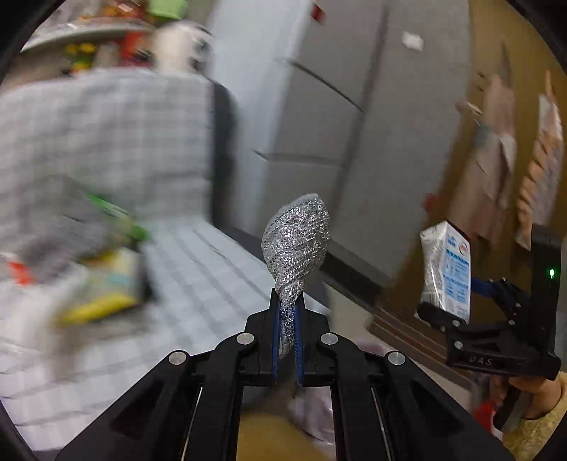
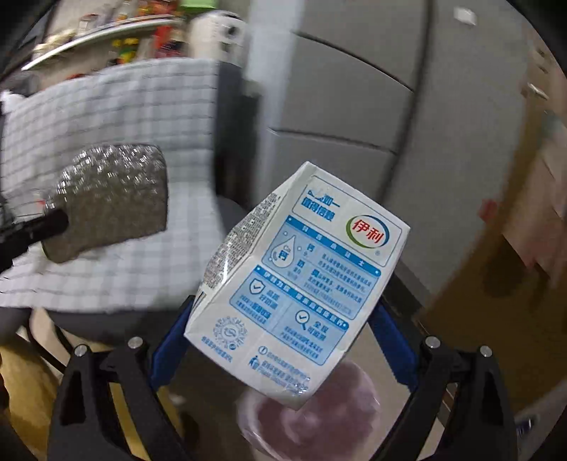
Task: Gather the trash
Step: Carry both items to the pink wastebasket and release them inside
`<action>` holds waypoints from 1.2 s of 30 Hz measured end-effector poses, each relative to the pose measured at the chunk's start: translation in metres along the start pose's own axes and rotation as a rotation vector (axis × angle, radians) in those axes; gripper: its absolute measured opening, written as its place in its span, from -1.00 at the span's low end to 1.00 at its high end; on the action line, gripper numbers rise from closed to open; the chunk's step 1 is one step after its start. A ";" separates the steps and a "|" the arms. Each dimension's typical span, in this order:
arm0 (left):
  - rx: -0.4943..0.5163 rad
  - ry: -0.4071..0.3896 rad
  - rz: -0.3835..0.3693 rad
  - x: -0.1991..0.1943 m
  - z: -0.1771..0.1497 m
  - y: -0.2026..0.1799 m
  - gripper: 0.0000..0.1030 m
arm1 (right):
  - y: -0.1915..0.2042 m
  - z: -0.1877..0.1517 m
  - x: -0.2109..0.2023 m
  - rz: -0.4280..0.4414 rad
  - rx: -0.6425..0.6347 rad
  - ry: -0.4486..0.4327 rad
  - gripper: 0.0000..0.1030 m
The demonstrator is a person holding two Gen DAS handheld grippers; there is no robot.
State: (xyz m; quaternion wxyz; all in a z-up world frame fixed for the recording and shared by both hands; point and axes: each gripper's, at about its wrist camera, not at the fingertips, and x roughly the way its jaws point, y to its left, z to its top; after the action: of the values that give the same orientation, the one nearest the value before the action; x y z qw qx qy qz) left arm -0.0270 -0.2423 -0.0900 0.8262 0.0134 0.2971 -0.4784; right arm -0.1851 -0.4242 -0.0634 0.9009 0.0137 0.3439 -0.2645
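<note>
your left gripper [image 1: 287, 312] points up, jaws clamped on a silver mesh scrubber [image 1: 296, 244]; to its right, your right gripper [image 2: 283, 340] pinches a tilted milk carton [image 2: 297, 283].

Checked-cloth chair [image 1: 184, 269] w/ blurred packets [image 1: 102, 283]; floor [image 2: 457, 319] w/ pink-lined bin [image 2: 315, 422].

Two grippers showing: left gripper [image 1: 287, 312] pinching one silver mesh scrubber [image 1: 296, 244], right gripper [image 2: 283, 340] clamping one milk carton [image 2: 301, 283]. One purple-lined bin [image 2: 319, 418] sitting below carton. One checked cushion [image 2: 117, 117] lying behind, on one dark chair [image 2: 88, 324]. One grey cabinet [image 2: 354, 88] standing beyond. One shelf [image 2: 106, 32] holding blurred colourful items, number not readable. One person's hand [image 1: 535, 397] gripping right handle. Blurred packets at left of left wrist view, count unclear.
</note>
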 end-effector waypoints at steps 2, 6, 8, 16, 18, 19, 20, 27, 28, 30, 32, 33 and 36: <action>0.026 0.048 -0.044 0.024 -0.008 -0.021 -0.86 | -0.023 -0.018 0.007 -0.045 0.041 0.041 0.77; 0.063 0.144 -0.094 0.069 -0.025 -0.055 -0.86 | -0.056 -0.050 0.026 -0.072 0.123 0.113 0.78; 0.070 0.170 -0.106 0.080 -0.029 -0.064 -0.86 | -0.068 -0.062 0.040 -0.076 0.150 0.144 0.78; 0.108 0.205 -0.094 0.098 -0.037 -0.080 -0.86 | -0.086 -0.077 0.075 -0.092 0.199 0.215 0.88; 0.119 0.212 -0.098 0.101 -0.037 -0.083 -0.86 | -0.092 -0.072 0.065 -0.099 0.216 0.183 0.88; 0.125 0.218 -0.105 0.104 -0.038 -0.086 -0.86 | -0.095 -0.068 0.060 -0.110 0.224 0.166 0.88; 0.130 0.223 -0.112 0.107 -0.037 -0.090 -0.86 | -0.098 -0.067 0.056 -0.120 0.235 0.149 0.88; 0.203 0.261 -0.188 0.135 -0.039 -0.125 -0.77 | -0.139 -0.057 0.010 -0.171 0.361 0.022 0.88; 0.201 0.275 -0.198 0.142 -0.040 -0.130 -0.68 | -0.143 -0.056 0.005 -0.180 0.372 0.014 0.88; 0.191 0.286 -0.188 0.150 -0.041 -0.133 -0.24 | -0.149 -0.057 0.000 -0.187 0.386 0.005 0.88; 0.179 0.289 -0.189 0.153 -0.041 -0.133 -0.17 | -0.151 -0.056 -0.005 -0.186 0.396 0.001 0.88; 0.178 0.291 -0.187 0.152 -0.040 -0.132 -0.16 | -0.151 -0.056 -0.005 -0.183 0.397 0.000 0.88; 0.185 0.281 -0.155 0.144 -0.039 -0.124 -0.17 | -0.146 -0.052 -0.003 -0.165 0.390 -0.006 0.88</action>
State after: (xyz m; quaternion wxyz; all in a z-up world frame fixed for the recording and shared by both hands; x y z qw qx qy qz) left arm -0.0916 -0.4100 -0.1619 0.7326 0.1333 0.3643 -0.5592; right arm -0.2895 -0.5374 -0.0780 0.8576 0.1589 0.2833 -0.3989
